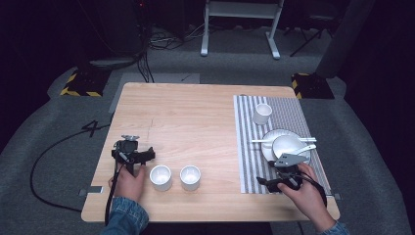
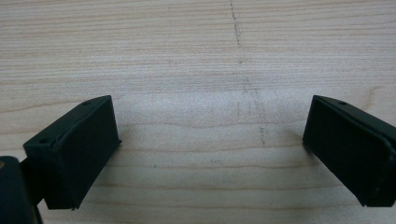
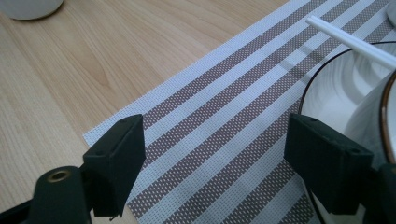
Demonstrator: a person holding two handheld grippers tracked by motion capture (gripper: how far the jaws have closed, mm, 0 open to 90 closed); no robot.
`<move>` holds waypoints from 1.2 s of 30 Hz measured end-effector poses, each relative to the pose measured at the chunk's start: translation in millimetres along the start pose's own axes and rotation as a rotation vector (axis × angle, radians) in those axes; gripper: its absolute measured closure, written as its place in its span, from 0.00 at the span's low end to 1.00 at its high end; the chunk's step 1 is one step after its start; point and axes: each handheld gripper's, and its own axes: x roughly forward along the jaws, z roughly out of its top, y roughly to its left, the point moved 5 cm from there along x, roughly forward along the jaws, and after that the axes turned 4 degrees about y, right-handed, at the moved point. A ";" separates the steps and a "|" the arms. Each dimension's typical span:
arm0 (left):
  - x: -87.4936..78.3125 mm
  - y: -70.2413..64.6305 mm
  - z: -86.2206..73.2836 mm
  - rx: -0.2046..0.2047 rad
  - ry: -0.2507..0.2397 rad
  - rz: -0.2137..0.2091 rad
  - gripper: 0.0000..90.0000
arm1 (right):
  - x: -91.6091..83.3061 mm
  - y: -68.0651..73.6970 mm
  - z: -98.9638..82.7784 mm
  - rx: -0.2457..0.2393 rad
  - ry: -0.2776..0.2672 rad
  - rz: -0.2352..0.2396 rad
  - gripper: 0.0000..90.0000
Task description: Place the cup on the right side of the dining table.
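My left gripper is held over bare wood near the table's front left. In the left gripper view it is open, with only wood grain between the jaws. Just right of it stand two white cups. My right gripper hovers over the front of the striped placemat. The right gripper view shows it open above the stripes, beside the rim of a white plate. That plate carries a bowl, chopsticks and a spoon.
A third white cup stands at the far end of the placemat. One cup's base shows at the top left of the right gripper view, and a chopstick crosses its top right. Cables trail off the table's left side.
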 end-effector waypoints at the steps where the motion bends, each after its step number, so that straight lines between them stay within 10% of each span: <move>1: 0.0 0.0 0.0 0.000 0.000 0.000 0.04 | 2.9 -0.5 -2.9 0.001 -0.014 -0.010 0.25; 36: 0.0 0.0 -0.1 0.000 0.000 0.000 0.04 | 16.8 16.8 -35.0 0.058 -0.032 -0.041 0.19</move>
